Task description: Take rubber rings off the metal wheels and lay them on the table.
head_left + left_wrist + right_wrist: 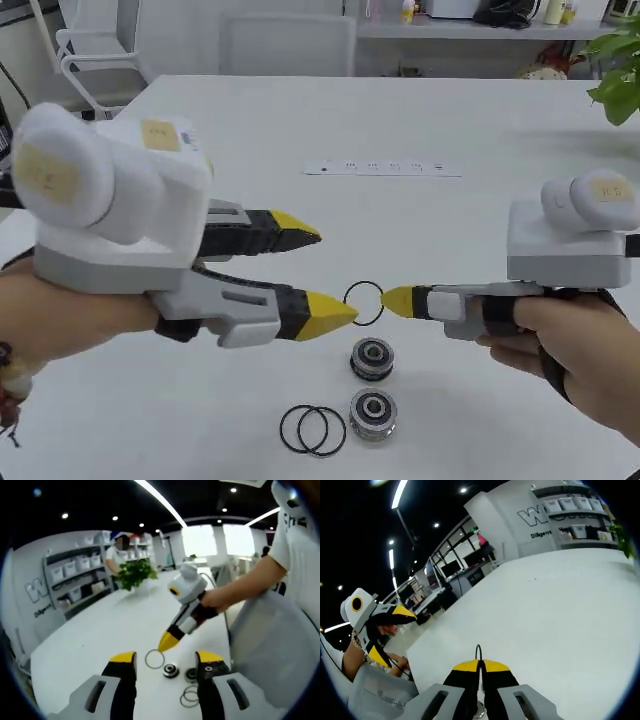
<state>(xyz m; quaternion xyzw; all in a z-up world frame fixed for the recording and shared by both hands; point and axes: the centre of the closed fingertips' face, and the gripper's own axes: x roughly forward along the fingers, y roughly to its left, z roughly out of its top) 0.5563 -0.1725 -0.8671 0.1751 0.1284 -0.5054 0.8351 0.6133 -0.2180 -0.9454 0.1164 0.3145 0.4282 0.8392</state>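
My right gripper (388, 299) is shut on a thin black rubber ring (363, 303), holding it in the air above the table; the ring's edge rises between the closed yellow tips (478, 652). My left gripper (325, 275) is open, its yellow tips just left of that ring and empty. In the left gripper view the ring (154, 659) hangs from the right gripper's tip (167, 641). Two metal wheels (372, 358) (373, 414) stand on the white table below. Two loose rings (312, 430) lie overlapped beside the nearer wheel.
A white power strip (383, 168) lies across the table's middle. A green plant (618, 70) stands at the far right edge. White chairs (85, 60) sit beyond the far left corner. A person stands by shelves (120, 555) in the background.
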